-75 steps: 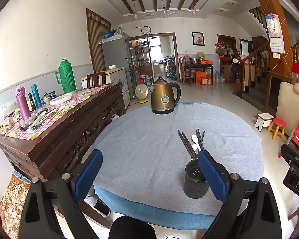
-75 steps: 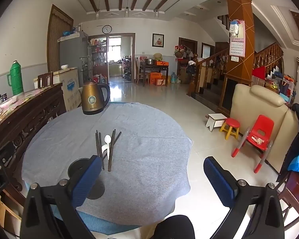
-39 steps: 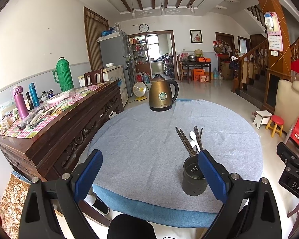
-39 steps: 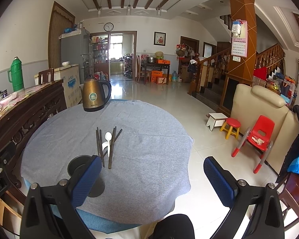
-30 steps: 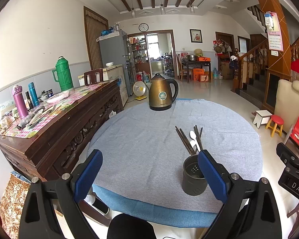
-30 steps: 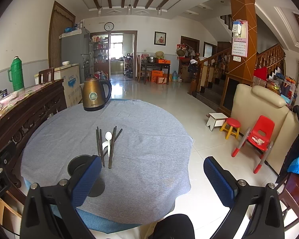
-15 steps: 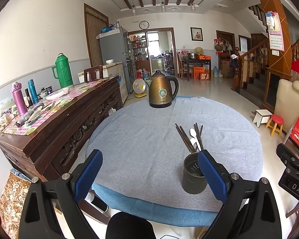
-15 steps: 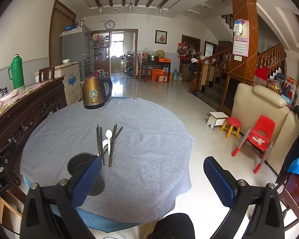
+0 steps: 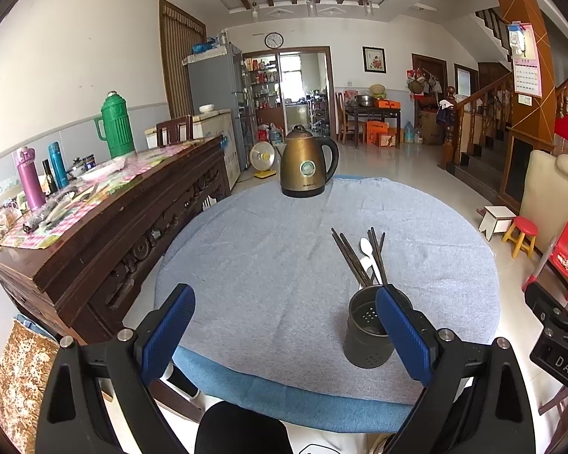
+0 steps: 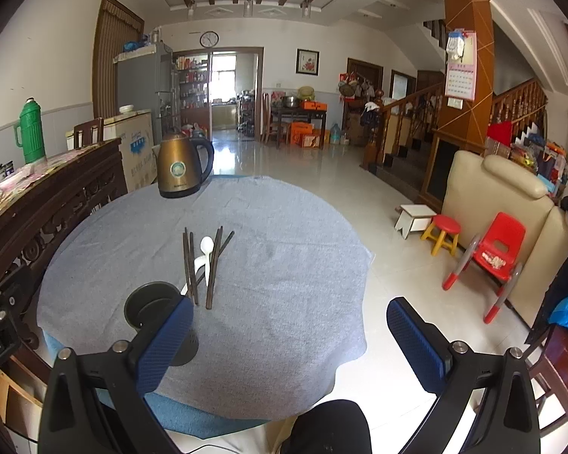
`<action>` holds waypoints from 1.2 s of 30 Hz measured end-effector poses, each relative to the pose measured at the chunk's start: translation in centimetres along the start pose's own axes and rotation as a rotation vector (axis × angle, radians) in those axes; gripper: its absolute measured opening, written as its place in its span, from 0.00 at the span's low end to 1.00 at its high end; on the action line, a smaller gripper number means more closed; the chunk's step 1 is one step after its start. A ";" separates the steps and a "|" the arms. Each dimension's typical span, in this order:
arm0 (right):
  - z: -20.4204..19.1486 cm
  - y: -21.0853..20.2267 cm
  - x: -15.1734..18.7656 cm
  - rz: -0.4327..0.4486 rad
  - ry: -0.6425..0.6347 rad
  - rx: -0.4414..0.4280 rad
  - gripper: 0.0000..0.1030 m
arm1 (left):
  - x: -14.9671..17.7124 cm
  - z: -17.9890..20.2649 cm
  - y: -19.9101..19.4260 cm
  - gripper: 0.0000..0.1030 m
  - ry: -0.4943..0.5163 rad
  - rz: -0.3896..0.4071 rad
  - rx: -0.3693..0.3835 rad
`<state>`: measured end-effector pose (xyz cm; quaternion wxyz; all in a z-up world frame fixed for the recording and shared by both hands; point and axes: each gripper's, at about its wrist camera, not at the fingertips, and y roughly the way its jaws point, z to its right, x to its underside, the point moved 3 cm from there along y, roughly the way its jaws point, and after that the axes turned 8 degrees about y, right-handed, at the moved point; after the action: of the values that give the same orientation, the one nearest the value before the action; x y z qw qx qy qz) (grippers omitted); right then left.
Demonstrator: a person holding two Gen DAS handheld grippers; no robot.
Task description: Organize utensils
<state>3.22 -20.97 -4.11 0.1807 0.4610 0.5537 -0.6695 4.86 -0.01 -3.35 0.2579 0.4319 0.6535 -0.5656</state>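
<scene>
Round surface (image 9: 269,265), grey cloth. Items: dark utensil holder (image 9: 367,335), upright, near front edge; dark chopsticks (image 10: 208,265) w/ white spoon (image 10: 204,251), flat on cloth just behind holder; brass kettle (image 9: 306,166), far edge. Left gripper (image 9: 284,325): jaws apart, holding nothing. Right gripper (image 10: 289,336): jaws apart, holding nothing.

Room bright and evenly lit; daylight enters through the far doorway (image 10: 223,87), glaring off the tiled floor (image 10: 246,155). Shadows soft. Strong fisheye bending and dark vignette at edges. Focus sharp throughout.
</scene>
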 end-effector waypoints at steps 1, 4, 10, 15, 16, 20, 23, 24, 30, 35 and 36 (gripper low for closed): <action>0.2 0.5 0.0 -0.017 0.006 -0.013 1.00 | 0.0 -0.1 0.6 0.93 -0.002 -0.015 0.007; 1.0 2.6 -0.2 -0.066 0.038 -0.077 1.00 | -0.3 -0.6 3.1 0.93 -0.014 -0.059 0.036; 1.9 9.4 -1.5 -0.204 0.115 -0.235 1.00 | -2.1 -2.6 11.1 0.93 -0.061 -0.198 0.128; 0.6 17.8 -3.7 -0.328 0.179 -0.342 0.89 | -4.3 -2.8 18.6 0.93 -0.038 -0.274 0.164; 0.0 19.6 -4.2 -0.352 0.187 -0.372 0.85 | -4.8 -2.6 20.4 0.89 -0.033 -0.288 0.175; -3.0 27.7 -6.4 -0.448 0.200 -0.429 0.62 | -6.3 -1.5 25.9 0.63 -0.084 -0.348 0.293; -6.1 33.7 -7.8 -0.527 0.196 -0.474 0.46 | -7.2 -0.8 29.9 0.57 -0.094 -0.404 0.316; -7.1 35.7 -8.0 -0.555 0.198 -0.485 0.45 | -7.6 -0.4 31.1 0.57 -0.097 -0.414 0.331; -11.4 44.4 -8.1 -0.659 0.207 -0.462 0.41 | -9.4 0.9 37.8 0.57 -0.111 -0.518 0.373; -12.9 47.8 -7.3 -0.722 0.191 -0.390 0.33 | -10.3 1.8 43.0 0.57 -0.139 -0.588 0.386; -12.9 48.2 -7.1 -0.728 0.182 -0.379 0.29 | -10.6 2.1 43.9 0.57 -0.147 -0.600 0.391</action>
<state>48.47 -26.71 -25.56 -0.0360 0.2512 0.8075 -0.5325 47.34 -5.47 -17.79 0.0395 0.2203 0.6103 -0.7599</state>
